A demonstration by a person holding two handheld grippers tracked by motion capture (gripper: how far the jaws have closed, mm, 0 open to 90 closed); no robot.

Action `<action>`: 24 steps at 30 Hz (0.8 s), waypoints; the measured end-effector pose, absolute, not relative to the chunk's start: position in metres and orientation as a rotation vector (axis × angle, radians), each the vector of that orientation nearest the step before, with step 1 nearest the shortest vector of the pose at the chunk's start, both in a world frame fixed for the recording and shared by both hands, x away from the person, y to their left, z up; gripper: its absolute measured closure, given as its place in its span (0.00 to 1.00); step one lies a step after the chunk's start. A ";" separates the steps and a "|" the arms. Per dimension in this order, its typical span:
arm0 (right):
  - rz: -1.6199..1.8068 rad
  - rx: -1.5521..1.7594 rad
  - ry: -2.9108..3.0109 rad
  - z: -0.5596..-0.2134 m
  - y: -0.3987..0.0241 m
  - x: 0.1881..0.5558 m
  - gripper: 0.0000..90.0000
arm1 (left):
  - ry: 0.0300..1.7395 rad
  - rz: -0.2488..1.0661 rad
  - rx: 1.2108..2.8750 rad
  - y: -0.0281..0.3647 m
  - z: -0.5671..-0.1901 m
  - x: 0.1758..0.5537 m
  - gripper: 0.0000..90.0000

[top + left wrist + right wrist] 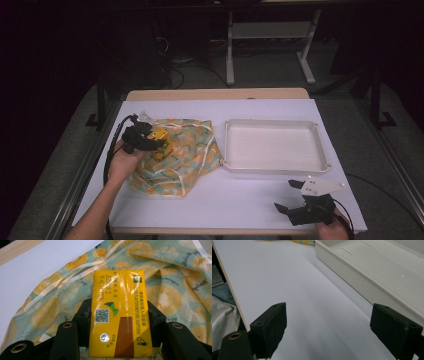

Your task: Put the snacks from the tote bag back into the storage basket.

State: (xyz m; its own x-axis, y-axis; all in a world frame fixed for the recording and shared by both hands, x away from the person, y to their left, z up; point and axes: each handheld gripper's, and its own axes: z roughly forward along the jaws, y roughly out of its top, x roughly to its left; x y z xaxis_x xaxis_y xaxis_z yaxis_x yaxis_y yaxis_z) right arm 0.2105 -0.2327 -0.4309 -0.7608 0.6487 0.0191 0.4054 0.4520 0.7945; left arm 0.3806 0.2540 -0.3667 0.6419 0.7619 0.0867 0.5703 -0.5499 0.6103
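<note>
- The left tongs (pixel 159 143) are clamped on a yellow drink carton (pixel 120 315); in the left gripper view both black pads press its two sides, with the printed face turned to the camera.
- In the high view the carton sits over the fruit-print cloth bag (pixel 185 150), which lies crumpled on the left half of the worktop (pixel 240 200). Whether the carton is already lifted clear of the cloth cannot be told.
- The white tray (pixel 275 167) stands to the right of the bag, just beside it, and nothing lies in it yet.
- The right tongs (pixel 290 197) are spread wide with nothing between them, hovering low at the near right edge of the worktop, in front of the tray.
- Judged from this, the grip is made; carrying the carton across, probably to the tray, and releasing it is still ahead.
</note>
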 end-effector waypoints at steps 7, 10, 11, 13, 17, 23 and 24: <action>1.207 0.906 2.416 -0.431 -0.233 0.210 0.15 | 1.045 0.429 2.309 0.254 -0.365 0.382 0.56; 1.211 0.909 2.414 -0.431 -0.233 0.211 0.15 | 1.034 0.442 2.311 0.253 -0.361 0.381 0.56; 1.211 0.911 2.413 -0.431 -0.233 0.210 0.15 | 1.033 0.441 2.306 0.253 -0.360 0.381 0.56; 1.212 0.908 2.413 -0.431 -0.233 0.210 0.15 | 1.028 0.447 2.310 0.253 -0.358 0.381 0.56; 1.211 0.910 2.410 -0.430 -0.233 0.210 0.15 | 1.020 0.464 2.307 0.252 -0.350 0.380 0.56; 1.211 0.908 2.413 -0.430 -0.233 0.210 0.15 | 1.004 0.477 2.306 0.253 -0.338 0.378 0.56; 1.211 0.908 2.414 -0.430 -0.233 0.210 0.15 | 1.002 0.476 2.301 0.253 -0.336 0.378 0.56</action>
